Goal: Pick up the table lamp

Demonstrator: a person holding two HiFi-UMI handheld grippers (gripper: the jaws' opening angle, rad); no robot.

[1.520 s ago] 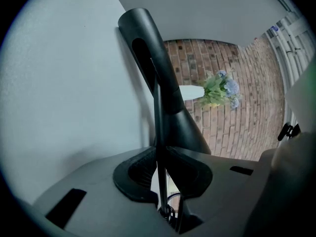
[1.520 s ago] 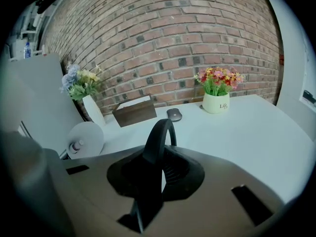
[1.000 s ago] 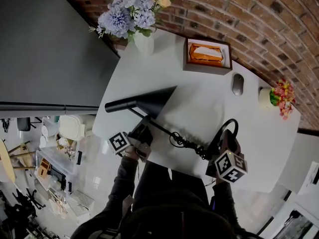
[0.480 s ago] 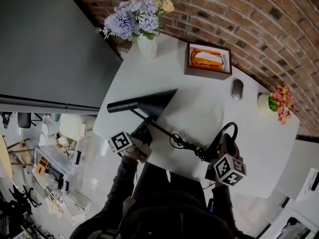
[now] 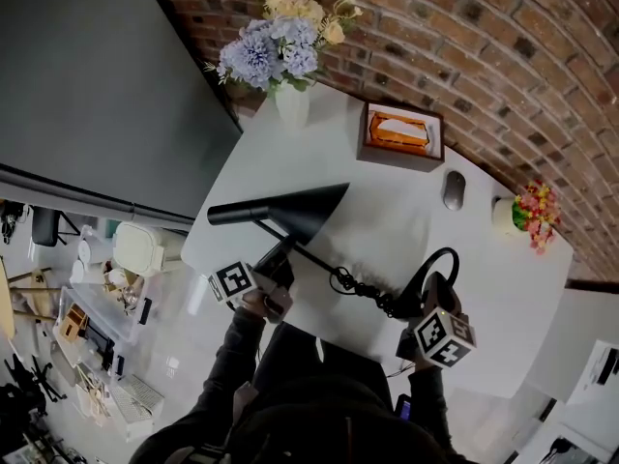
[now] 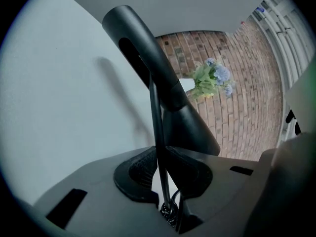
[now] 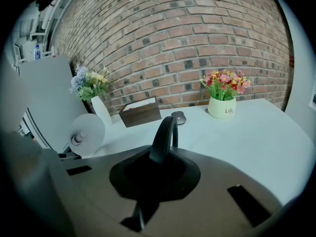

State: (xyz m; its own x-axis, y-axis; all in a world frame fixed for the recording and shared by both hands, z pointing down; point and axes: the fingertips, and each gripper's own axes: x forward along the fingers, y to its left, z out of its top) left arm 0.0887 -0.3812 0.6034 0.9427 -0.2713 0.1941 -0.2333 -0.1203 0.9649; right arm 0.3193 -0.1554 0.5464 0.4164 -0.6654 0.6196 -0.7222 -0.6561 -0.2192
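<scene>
The table lamp (image 5: 300, 206) is lying slantwise over the left of the desk (image 5: 406, 220), its black shade pointing toward 9 o'clock, past the desk's edge. My left claw (image 5: 276, 264) is pinching the thin stem (image 6: 157, 132) just behind the shade. My right claw (image 5: 426, 293), at 4 o'clock, is clamping the lamp's curved black arch (image 7: 165, 132). Against a second ago nothing is shifting and both grips are holding, so I am judging the lift barely begun. The tissue box (image 5: 401, 133) is sitting at 12 o'clock.

Seemingly "Life" on white flower pot (image 7: 220, 108)
</scene>
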